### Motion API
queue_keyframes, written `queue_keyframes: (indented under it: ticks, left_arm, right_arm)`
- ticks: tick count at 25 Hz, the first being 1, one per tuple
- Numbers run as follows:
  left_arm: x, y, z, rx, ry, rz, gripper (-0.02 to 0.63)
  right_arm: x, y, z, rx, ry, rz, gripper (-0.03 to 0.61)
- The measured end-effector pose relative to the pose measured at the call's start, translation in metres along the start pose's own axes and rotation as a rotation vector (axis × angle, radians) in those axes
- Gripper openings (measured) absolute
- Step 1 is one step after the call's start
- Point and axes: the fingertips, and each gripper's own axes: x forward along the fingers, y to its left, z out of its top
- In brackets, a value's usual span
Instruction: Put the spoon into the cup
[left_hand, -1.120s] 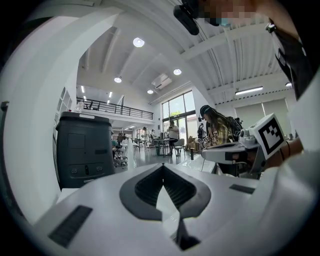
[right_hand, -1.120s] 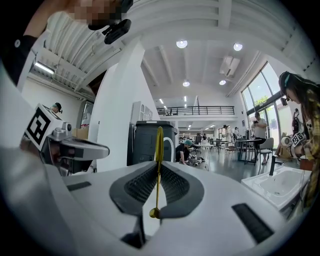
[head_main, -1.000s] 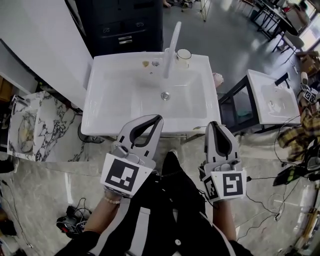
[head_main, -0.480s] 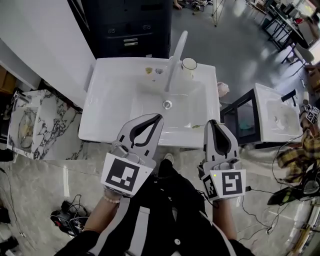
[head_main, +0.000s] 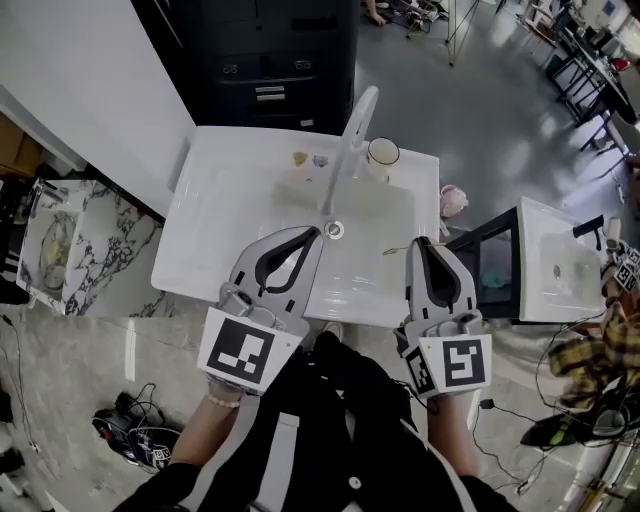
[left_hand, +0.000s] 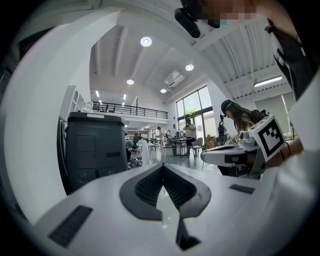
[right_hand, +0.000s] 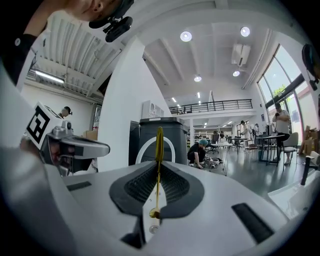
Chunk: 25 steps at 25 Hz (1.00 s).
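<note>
A white cup (head_main: 382, 152) stands on the back right ledge of the white sink (head_main: 190, 235), right of the tall white faucet (head_main: 350, 135). My right gripper (head_main: 424, 244) (right_hand: 158, 167) is shut on a thin gold spoon (right_hand: 159, 145), which stands edge-on between the jaws. In the head view the spoon (head_main: 399, 250) pokes left from the tips, over the basin's front right part. My left gripper (head_main: 317, 233) (left_hand: 162, 169) is shut with nothing in it, hovering over the basin front near the drain (head_main: 335, 230). The cup is far beyond both grippers.
A dark cabinet (head_main: 290, 60) stands behind the sink. A second white basin (head_main: 565, 270) on a black frame is at the right, a marble slab (head_main: 60, 250) at the left. Small items (head_main: 300, 158) lie on the sink's back ledge. Cables (head_main: 130, 440) litter the floor.
The sink has drawn nearer and lower in the head view. Both grippers now reach over the basin's front instead of its front edge. Their jaws stay shut as before.
</note>
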Motion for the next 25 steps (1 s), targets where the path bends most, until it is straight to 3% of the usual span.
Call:
queue_keyframes:
  ticks: [9,14,25]
  left_arm:
    - [0.03,0.016,-0.003,-0.03,0.012,0.114,-0.003]
    - [0.038,0.024,-0.008,-0.024,0.028,0.171,-0.003]
    - [0.048,0.035,-0.003,0.015,0.029,0.162,-0.003]
  right_arm:
    - [0.036,-0.026,0.001,0.044,-0.013,0.106,0.02]
    - [0.038,-0.041,0.0,0.057,-0.032,0.117,0.02]
    - [0.046,-0.045,0.003,0.039,-0.029,0.099,0.02]
